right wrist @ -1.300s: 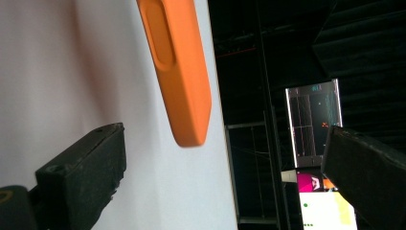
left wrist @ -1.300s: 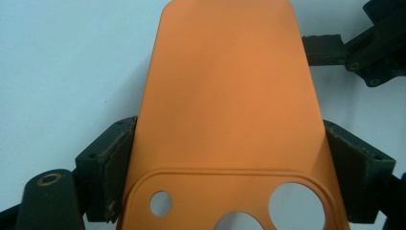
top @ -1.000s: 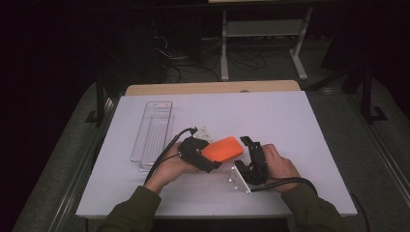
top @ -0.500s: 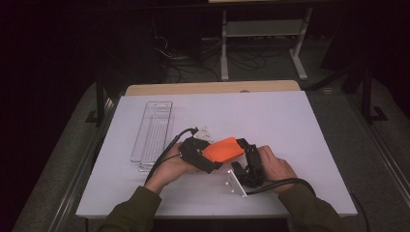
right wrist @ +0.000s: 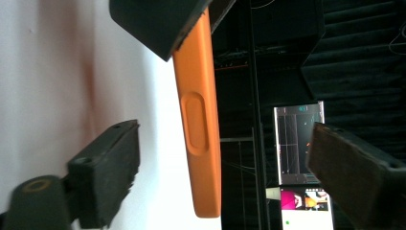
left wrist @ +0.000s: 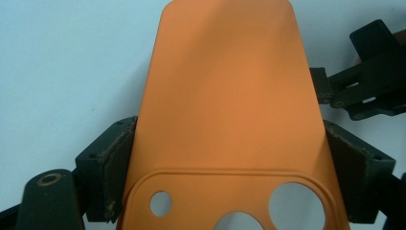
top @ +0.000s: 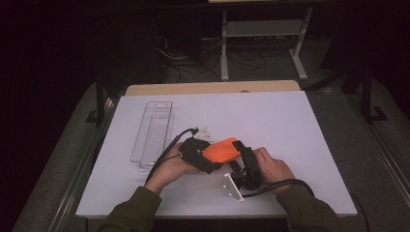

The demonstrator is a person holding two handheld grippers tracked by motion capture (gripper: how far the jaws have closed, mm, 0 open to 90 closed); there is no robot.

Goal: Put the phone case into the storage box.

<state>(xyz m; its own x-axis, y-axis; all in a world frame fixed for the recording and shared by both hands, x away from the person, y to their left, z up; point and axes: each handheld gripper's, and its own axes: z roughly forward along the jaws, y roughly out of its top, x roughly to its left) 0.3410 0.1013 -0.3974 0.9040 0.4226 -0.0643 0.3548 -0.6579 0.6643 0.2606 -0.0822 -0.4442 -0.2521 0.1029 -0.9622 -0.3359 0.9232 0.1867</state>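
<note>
An orange phone case [top: 221, 150] with camera cut-outs is held above the white board, tilted. My left gripper [top: 207, 158] is shut on its camera end, and both pads [left wrist: 117, 167] press the case's long edges [left wrist: 230, 96]. My right gripper [top: 241, 157] stands at the case's free end. In the right gripper view the case [right wrist: 198, 120] hangs edge-on between the jaws of my right gripper [right wrist: 230, 167]. These jaws have just been closing, and a gap still shows on both sides of the case. The left gripper's jaw [right wrist: 158, 19] shows at the top.
A clear plastic tray [top: 152, 135] lies at the left of the white board [top: 290, 125]. A small white piece [top: 205, 131] lies behind the left hand. Beyond the wooden table edge [top: 208, 88] stand a metal shelf frame [top: 261, 29] and floor cables. A lit screen [right wrist: 301, 143] stands far off.
The right gripper has edged a little left, closer around the case's free end. The left hand and the case have kept still.
</note>
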